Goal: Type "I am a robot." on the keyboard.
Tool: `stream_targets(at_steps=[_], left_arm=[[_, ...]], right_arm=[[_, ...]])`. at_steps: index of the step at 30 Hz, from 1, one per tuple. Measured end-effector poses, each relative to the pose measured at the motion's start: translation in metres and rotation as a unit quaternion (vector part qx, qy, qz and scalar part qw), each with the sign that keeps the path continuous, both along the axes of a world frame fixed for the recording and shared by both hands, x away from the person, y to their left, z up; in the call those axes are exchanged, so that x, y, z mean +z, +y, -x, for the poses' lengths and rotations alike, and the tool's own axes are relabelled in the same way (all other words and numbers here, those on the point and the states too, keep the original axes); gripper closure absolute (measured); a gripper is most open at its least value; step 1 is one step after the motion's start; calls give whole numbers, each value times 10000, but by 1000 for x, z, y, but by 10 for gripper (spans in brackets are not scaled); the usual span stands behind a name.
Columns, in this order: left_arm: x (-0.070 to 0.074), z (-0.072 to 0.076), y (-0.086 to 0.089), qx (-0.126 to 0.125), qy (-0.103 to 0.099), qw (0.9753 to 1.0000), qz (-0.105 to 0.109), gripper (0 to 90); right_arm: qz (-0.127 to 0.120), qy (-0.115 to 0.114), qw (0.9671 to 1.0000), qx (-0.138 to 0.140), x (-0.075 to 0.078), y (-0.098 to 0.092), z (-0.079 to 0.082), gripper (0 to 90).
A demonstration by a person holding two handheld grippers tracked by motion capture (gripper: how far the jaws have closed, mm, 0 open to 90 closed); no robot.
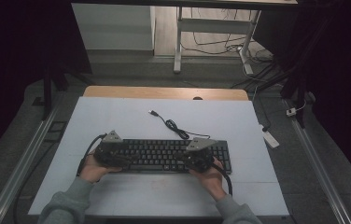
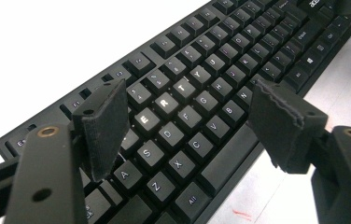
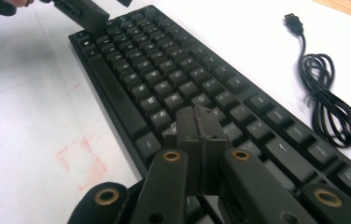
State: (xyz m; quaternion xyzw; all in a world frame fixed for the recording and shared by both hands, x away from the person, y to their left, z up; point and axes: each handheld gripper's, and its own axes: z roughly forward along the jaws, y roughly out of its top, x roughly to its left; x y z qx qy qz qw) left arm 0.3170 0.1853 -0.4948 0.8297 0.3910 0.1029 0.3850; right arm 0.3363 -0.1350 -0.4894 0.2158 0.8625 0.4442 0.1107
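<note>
Two sleeved forearms are coming in from the six o'clock edge of the high view, each hand holding one gripper, so two grippers are working over one black keyboard [image 1: 164,156]. The left gripper [image 1: 109,151] is hovering at the keyboard's nine o'clock end; in the left gripper view its jaws are standing wide apart, released, with one pad [image 2: 103,123] hanging over the far-left letter keys and the other past the keyboard's near edge by the space bar, and nothing lying between them. The right gripper [image 1: 198,156] is sitting toward the three o'clock side of the keyboard; in the right gripper view its two jaws are pressing flat together, clenched on nothing, their tips lying just over the keys. The keyboard is lying flat, long side across, on the white table [image 1: 117,116], a little toward six o'clock of its middle. Beyond it, toward twelve o'clock, one black cable [image 1: 176,127] is lying coiled in a single bundle, its one USB plug [image 1: 153,112] pointing away.
</note>
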Motion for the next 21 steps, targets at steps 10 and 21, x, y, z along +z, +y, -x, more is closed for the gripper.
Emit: stream_targets(at_steps=[10, 21], left_arm=[[-1, 0, 0, -17, 10, 10000, -24, 289], [-1, 0, 0, -41, 9, 10000, -40, 289]], right_arm=[[193, 15, 9998, -86, -11, 29, -19, 895], [245, 70, 9996, -140, -17, 43, -30, 893]])
